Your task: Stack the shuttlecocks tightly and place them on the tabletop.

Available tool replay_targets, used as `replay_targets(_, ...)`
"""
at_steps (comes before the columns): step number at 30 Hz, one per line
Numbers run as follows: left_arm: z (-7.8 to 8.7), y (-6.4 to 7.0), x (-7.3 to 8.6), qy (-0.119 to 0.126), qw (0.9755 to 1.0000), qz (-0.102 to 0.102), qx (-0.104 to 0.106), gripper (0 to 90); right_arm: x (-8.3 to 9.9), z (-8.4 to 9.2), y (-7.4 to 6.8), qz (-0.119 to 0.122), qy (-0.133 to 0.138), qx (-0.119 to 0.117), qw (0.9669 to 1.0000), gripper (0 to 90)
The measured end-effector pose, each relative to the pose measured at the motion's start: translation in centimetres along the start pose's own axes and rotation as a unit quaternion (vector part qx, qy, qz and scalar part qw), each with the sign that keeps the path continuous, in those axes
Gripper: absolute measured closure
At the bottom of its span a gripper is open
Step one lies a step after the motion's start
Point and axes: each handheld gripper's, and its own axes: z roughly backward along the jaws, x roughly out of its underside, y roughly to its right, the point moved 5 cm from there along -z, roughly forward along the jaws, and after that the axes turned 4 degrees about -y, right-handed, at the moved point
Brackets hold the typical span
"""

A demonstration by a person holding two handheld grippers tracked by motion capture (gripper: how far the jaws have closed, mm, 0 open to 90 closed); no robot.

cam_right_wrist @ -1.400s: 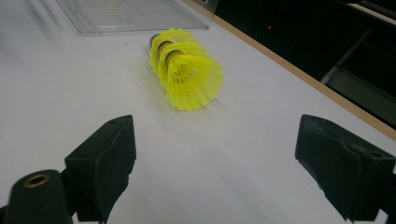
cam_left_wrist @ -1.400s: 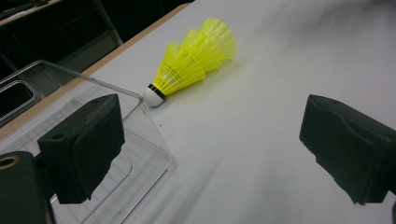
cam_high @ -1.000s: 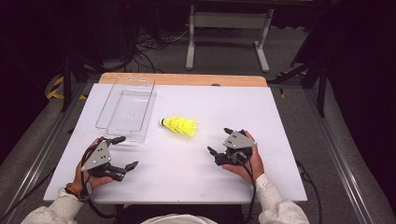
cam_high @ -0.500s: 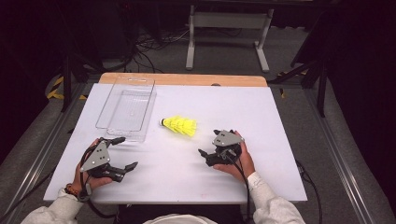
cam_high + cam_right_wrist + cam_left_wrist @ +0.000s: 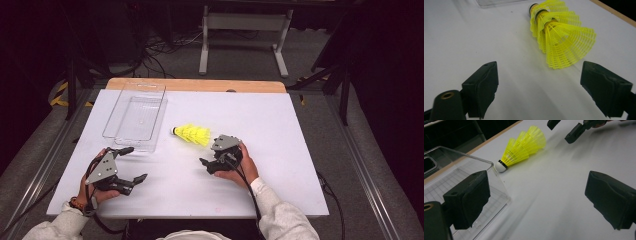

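Where stacked shuttlecocks (image 5: 559, 37) show, tray (image 5: 135, 117) overhead

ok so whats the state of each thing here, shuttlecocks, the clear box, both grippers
stack of yellow shuttlecocks: nested together, lying on its side on the table, untouched, cork end toward the box
clear plastic box: open, no lid on it, nothing inside, upright on the table
right gripper: open, nothing between the jaws, close behind the skirt end of the stack
left gripper: open, nothing between the jaws, beside the box corner
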Motion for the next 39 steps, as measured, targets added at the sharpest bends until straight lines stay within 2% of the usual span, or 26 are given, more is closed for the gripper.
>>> replay_targets(2, 0.0, 0.0, 0.0, 0.0, 1.0, -0.001, 0.0, 6.9, -0.3, -0.6, 0.1, -0.012, -0.002, -0.013, 0.9998, 17.1)
replay_targets(11, 0.0, 0.1, 0.0, 0.001, 1.0, -0.001, 0.003, 6.9, -1.5, -2.6, 0.3, -0.036, -0.017, -0.036, 0.9986, 20.6)
replay_targets(17, 0.0, 0.1, -0.1, 0.002, 1.0, -0.001, 0.003, 7.0, -2.6, -4.0, -0.2, -0.035, -0.022, -0.051, 0.9979, 23.9)
replay_targets(21, 0.0, 0.1, 0.0, 0.002, 1.0, -0.001, 0.004, 7.0, -3.1, -4.6, -0.5, -0.036, -0.025, -0.053, 0.9977, 25.0)
replay_targets(23, 0.0, 0.1, 0.0, 0.002, 1.0, -0.002, 0.004, 7.0, -3.5, -4.9, -0.6, -0.036, -0.025, -0.047, 0.9979, 25.8)
replay_targets(26, 0.1, 0.1, -0.1, 0.003, 1.0, -0.003, 0.004, 7.0, -3.8, -5.4, -0.7, -0.048, -0.025, -0.049, 0.9973, 28.2)
replay_targets(29, 0.1, 0.2, -0.1, 0.003, 1.0, -0.003, 0.006, 7.0, -3.9, -6.0, -0.5, -0.062, -0.026, -0.041, 0.9968, 32.0)
replay_targets(35, -0.1, 0.5, 0.0, 0.002, 0.9999, -0.002, 0.013, 7.0, -4.6, -6.8, -0.2, -0.088, -0.018, -0.013, 0.9959, 37.7)
replay_targets(39, -0.2, 0.6, 0.0, 0.0, 0.9998, -0.004, 0.017, 7.0, -5.0, -7.2, 0.0, -0.102, -0.013, 0.009, 0.9947, 45.5)
